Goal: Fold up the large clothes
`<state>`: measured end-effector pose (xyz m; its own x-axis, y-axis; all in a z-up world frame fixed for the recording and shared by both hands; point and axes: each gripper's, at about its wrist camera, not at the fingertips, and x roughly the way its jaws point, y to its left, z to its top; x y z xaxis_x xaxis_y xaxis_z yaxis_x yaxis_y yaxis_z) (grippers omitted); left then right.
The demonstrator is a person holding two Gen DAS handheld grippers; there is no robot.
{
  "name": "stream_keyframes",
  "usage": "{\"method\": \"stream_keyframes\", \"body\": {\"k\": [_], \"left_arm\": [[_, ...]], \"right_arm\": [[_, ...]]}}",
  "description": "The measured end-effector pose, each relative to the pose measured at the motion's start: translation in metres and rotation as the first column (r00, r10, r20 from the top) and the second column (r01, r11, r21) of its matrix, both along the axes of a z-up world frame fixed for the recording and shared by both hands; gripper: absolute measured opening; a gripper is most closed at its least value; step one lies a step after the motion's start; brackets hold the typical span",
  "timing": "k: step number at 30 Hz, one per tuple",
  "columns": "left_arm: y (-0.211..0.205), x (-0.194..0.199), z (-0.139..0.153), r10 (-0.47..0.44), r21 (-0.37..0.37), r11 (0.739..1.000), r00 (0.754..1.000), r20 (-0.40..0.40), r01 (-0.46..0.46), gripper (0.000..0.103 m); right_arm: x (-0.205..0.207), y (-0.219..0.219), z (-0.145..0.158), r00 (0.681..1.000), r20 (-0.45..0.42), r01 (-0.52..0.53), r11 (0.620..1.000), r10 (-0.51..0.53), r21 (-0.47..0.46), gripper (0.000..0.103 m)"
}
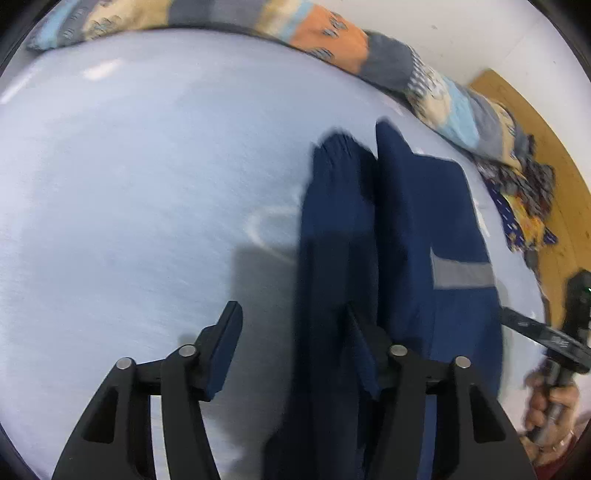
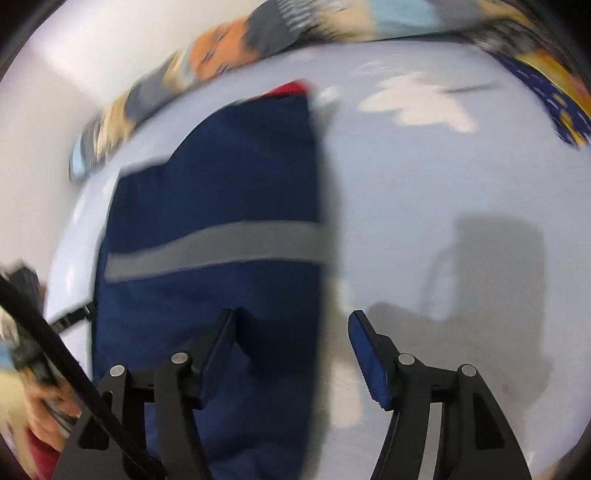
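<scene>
A navy garment (image 1: pixel 424 236) with a grey band (image 1: pixel 461 275) lies on a pale blue bed sheet (image 1: pixel 129 184). A dark sleeve or fold (image 1: pixel 332 229) runs along its left side. My left gripper (image 1: pixel 291 332) is open, its right finger over the cloth, its left finger over bare sheet. In the right wrist view the garment (image 2: pixel 229 184) fills the left half, grey band (image 2: pixel 214 247) across it, red fabric (image 2: pixel 291 88) at its far end. My right gripper (image 2: pixel 291 328) is open, straddling the garment's right edge just above it.
A patterned blanket (image 1: pixel 332 33) lies along the far edge of the bed by a white wall. More patterned cloth (image 1: pixel 524 206) sits at the right, beside a wooden floor (image 1: pixel 535 122). The other gripper and the hand holding it (image 1: pixel 554 350) show at the right.
</scene>
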<state>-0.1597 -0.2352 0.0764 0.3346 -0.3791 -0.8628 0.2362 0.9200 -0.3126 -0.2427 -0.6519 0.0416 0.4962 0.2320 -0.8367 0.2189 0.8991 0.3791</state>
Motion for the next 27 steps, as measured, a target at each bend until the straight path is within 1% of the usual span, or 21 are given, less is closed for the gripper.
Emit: {"method": "stream_keyframes", "body": {"k": [2, 3, 4, 5, 7, 8, 9, 10, 11, 12, 13, 14, 15, 16, 17, 18, 20, 22, 23, 25, 27], "left_arm": [[-0.004, -0.007, 0.019, -0.012, 0.072, 0.997, 0.993, 0.117, 0.004, 0.058], [-0.01, -0.014, 0.03, -0.027, 0.116, 0.993, 0.981, 0.191, 0.004, 0.061], [-0.015, -0.02, 0.038, -0.048, 0.14, 0.99, 0.969, 0.243, 0.014, 0.065], [-0.025, -0.028, 0.046, -0.08, 0.151, 0.988, 0.954, 0.289, 0.037, 0.066], [-0.055, -0.047, 0.057, -0.174, 0.18, 0.977, 0.916, 0.361, 0.115, 0.071], [-0.067, -0.059, 0.057, -0.22, 0.197, 0.968, 0.894, 0.389, 0.153, 0.074], [-0.077, -0.068, 0.054, -0.254, 0.209, 0.961, 0.878, 0.406, 0.182, 0.074], [-0.088, -0.075, 0.048, -0.293, 0.23, 0.95, 0.863, 0.412, 0.213, 0.076], [-0.098, -0.081, 0.037, -0.333, 0.271, 0.933, 0.857, 0.394, 0.238, 0.078], [-0.113, -0.074, 0.024, -0.348, 0.313, 0.92, 0.861, 0.37, 0.237, 0.078], [-0.117, -0.069, 0.007, -0.341, 0.358, 0.908, 0.877, 0.338, 0.216, 0.078], [-0.117, -0.065, -0.007, -0.331, 0.376, 0.904, 0.891, 0.312, 0.204, 0.081], [-0.112, -0.061, -0.017, -0.301, 0.347, 0.92, 0.898, 0.322, 0.184, 0.082], [-0.109, -0.06, -0.019, -0.281, 0.331, 0.929, 0.896, 0.343, 0.164, 0.086], [-0.109, -0.059, -0.018, -0.274, 0.342, 0.928, 0.894, 0.355, 0.149, 0.087], [-0.112, -0.06, -0.014, -0.278, 0.353, 0.924, 0.89, 0.363, 0.145, 0.087], [-0.115, -0.063, -0.004, -0.254, 0.338, 0.934, 0.876, 0.409, 0.113, 0.087], [-0.115, -0.072, 0.012, -0.218, 0.303, 0.95, 0.865, 0.452, 0.081, 0.087], [-0.114, -0.075, 0.017, -0.207, 0.29, 0.954, 0.861, 0.465, 0.074, 0.087], [-0.11, -0.085, 0.029, -0.182, 0.263, 0.963, 0.849, 0.496, 0.053, 0.087], [-0.101, -0.102, 0.034, -0.178, 0.262, 0.964, 0.838, 0.515, 0.044, 0.087]], "right_arm": [[-0.012, -0.004, 0.025, 0.997, 0.082, 0.018, 0.995, -0.01, -0.096, 0.068], [-0.016, 0.001, 0.038, 0.991, 0.136, 0.007, 0.99, 0.013, -0.141, 0.068], [-0.018, 0.008, 0.049, 0.982, 0.187, -0.009, 0.987, 0.04, -0.162, 0.068], [-0.017, 0.015, 0.054, 0.975, 0.217, -0.018, 0.986, 0.055, -0.166, 0.068], [-0.004, 0.034, 0.058, 0.966, 0.248, -0.036, 0.985, 0.078, -0.168, 0.051], [0.005, 0.045, 0.056, 0.964, 0.248, -0.051, 0.984, 0.093, -0.171, 0.037], [0.011, 0.049, 0.052, 0.965, 0.241, -0.06, 0.982, 0.102, -0.177, 0.034], [0.025, 0.058, 0.046, 0.968, 0.23, -0.062, 0.98, 0.105, -0.188, 0.034], [0.034, 0.061, 0.041, 0.969, 0.226, -0.059, 0.98, 0.102, -0.192, 0.034], [0.04, 0.062, 0.037, 0.972, 0.213, -0.062, 0.98, 0.103, -0.19, 0.034], [0.055, 0.066, 0.024, 0.98, 0.164, -0.079, 0.981, 0.109, -0.179, 0.034], [0.066, 0.068, 0.01, 0.987, 0.108, -0.1, 0.981, 0.119, -0.163, 0.034], [0.073, 0.071, -0.001, 0.99, 0.089, -0.089, 0.981, 0.105, -0.17, 0.036], [0.078, 0.075, -0.007, 0.993, 0.078, -0.076, 0.981, 0.091, -0.177, 0.037], [0.081, 0.078, -0.009, 0.994, 0.064, -0.073, 0.979, 0.087, -0.19, 0.038], [0.081, 0.08, -0.007, 0.994, 0.063, -0.074, 0.976, 0.088, -0.206, 0.038], [0.072, 0.082, 0.009, 0.991, 0.097, -0.069, 0.975, 0.091, -0.21, 0.038], [0.051, 0.083, 0.03, 0.986, 0.14, -0.057, 0.979, 0.086, -0.195, 0.038], [0.041, 0.084, 0.038, 0.984, 0.159, -0.05, 0.978, 0.084, -0.205, 0.039], [0.013, 0.088, 0.05, 0.979, 0.177, -0.056, 0.969, 0.101, -0.241, 0.045], [-0.022, 0.097, 0.056, 0.975, 0.191, -0.055, 0.957, 0.113, -0.284, 0.048]]}}
